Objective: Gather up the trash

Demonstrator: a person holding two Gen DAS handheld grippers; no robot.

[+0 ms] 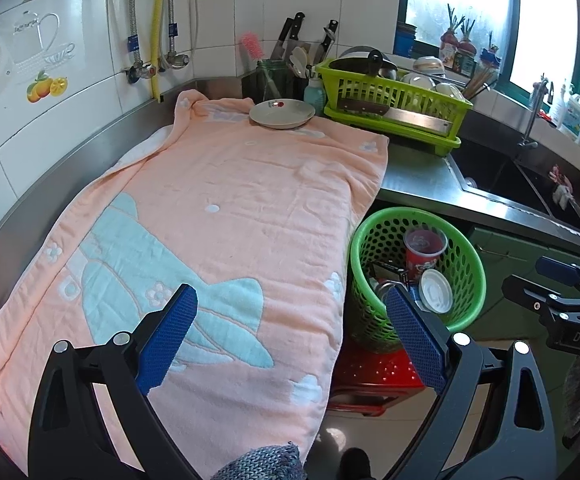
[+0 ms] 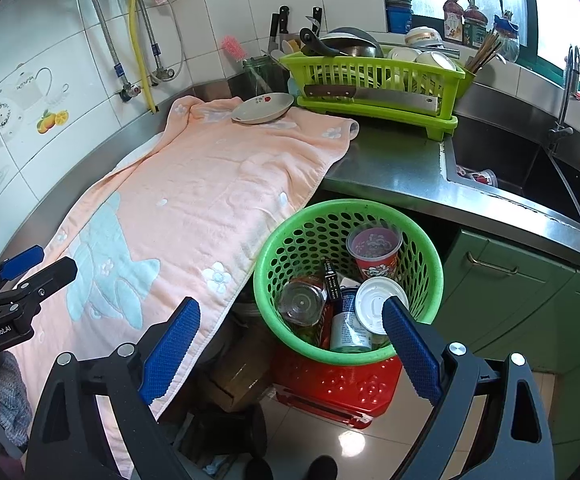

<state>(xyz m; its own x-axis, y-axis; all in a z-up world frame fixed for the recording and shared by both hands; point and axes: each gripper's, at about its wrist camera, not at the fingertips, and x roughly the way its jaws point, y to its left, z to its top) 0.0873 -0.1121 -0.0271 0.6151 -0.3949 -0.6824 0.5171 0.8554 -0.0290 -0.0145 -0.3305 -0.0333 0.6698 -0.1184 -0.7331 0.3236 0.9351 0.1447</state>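
Blue pads of the left gripper (image 1: pixel 291 334) sit right up front in the left wrist view, spread wide with nothing between them, hovering over the pink towel (image 1: pixel 226 216) that covers the counter. No trash shows on the towel; only a plate (image 1: pixel 282 113) sits at its far end, next to the dish rack (image 1: pixel 393 106). Off the counter edge is the green basket (image 1: pixel 373 236), standing on a red stool (image 1: pixel 369 372), with a red cup (image 1: pixel 424 252) and a white lid (image 1: pixel 435 291) inside.

Right wrist view: right gripper (image 2: pixel 291 340) is also released, jaws wide and empty, hanging just above the basket rim (image 2: pixel 274 248). Down in it you can see the cup (image 2: pixel 374 252), a glass jar (image 2: pixel 301 300), a can (image 2: pixel 349 328) with the lid (image 2: pixel 377 304) on top of it, and a dark pen-like thing I can't quite make out. The other gripper (image 2: pixel 22 268) pokes in at the left edge.

So most of the trash looks binned already. One more cup-like bit lies in the sink (image 2: pixel 481 178) (could be leftover trash, hard to say). If that's next, I'd reach with the right one since it's closer, keep the jaws wide, come in over the sink lip, grab the cup across its body, squeeze gently so it doesn't crumple, then drop it low into the basket.
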